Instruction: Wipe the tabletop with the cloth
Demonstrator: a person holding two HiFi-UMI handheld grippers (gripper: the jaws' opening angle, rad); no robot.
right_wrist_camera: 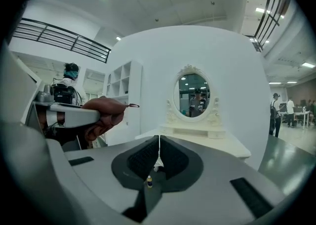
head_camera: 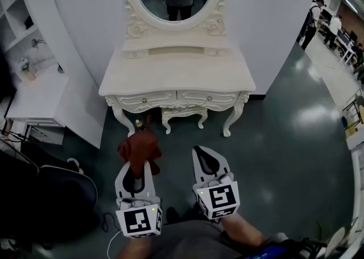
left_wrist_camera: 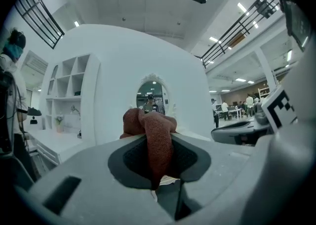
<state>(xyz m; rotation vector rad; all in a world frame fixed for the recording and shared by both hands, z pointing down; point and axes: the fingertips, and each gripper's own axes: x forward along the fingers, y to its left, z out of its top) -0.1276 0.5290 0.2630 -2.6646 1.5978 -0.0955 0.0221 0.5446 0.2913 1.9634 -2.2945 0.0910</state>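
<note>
- Cloth (head_camera: 140, 149): where is it?
- Bunched in the left gripper (head_camera: 136, 176), whose jaws are clamped on a fold of it, held over the floor (head_camera: 284, 138) short of the table (head_camera: 176, 76).
- Room to move?
- The table's front edge lies ahead, well apart from both grippers. Open floor to the right, a shelf (head_camera: 34, 99) near on the left.
- Right gripper (head_camera: 203, 158)?
- Jaws pressed together, holding nothing
</note>
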